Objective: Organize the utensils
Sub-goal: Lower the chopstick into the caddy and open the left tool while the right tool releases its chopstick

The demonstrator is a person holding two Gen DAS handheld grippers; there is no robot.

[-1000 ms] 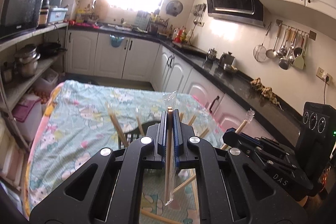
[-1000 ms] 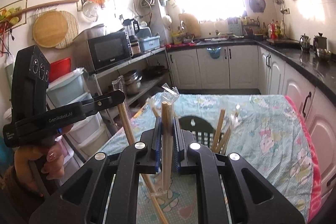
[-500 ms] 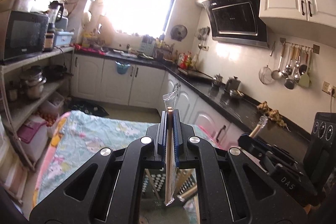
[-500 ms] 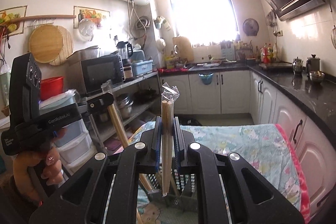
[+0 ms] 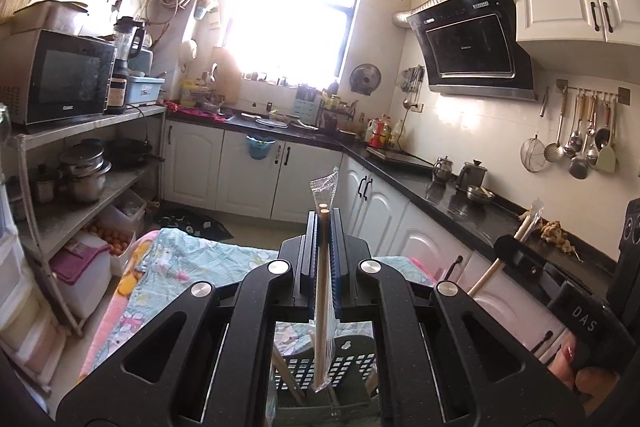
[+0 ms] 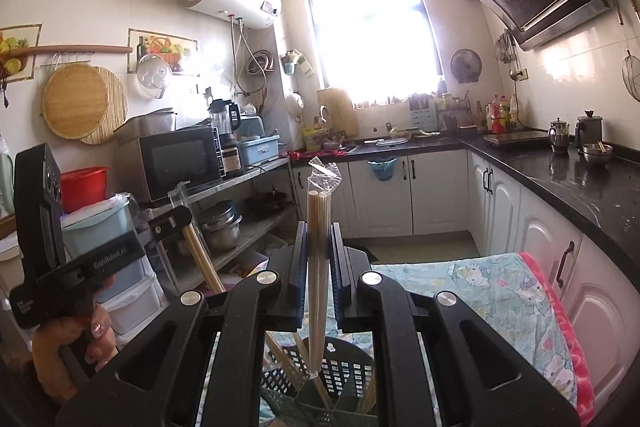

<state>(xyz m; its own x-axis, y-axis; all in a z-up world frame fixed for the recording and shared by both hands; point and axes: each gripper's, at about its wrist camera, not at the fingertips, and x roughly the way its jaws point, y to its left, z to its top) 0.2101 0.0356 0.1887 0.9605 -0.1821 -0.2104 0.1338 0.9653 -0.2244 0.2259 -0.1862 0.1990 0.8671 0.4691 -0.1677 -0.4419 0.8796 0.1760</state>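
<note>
My left gripper (image 5: 323,227) is shut on a pair of wooden chopsticks in a clear plastic sleeve (image 5: 321,303), held upright above a dark perforated utensil basket (image 5: 340,371). My right gripper (image 6: 319,239) is shut on another wrapped chopstick pair (image 6: 318,267), upright over the same basket (image 6: 340,375), its lower tip near the basket's rim. Other chopsticks (image 6: 280,355) lean in the basket. The right gripper shows in the left wrist view (image 5: 516,251), and the left gripper in the right wrist view (image 6: 172,219).
The basket stands on a table with a light blue cartoon cloth (image 6: 492,291). A metal shelf rack with a microwave (image 5: 60,79) and pots is on the left. Black counters (image 5: 452,199) and white cabinets run along the right.
Both grippers have risen and tilted up with their chopsticks. The basket and table have dropped low in both views, and more of the kitchen walls and ceiling shows.
</note>
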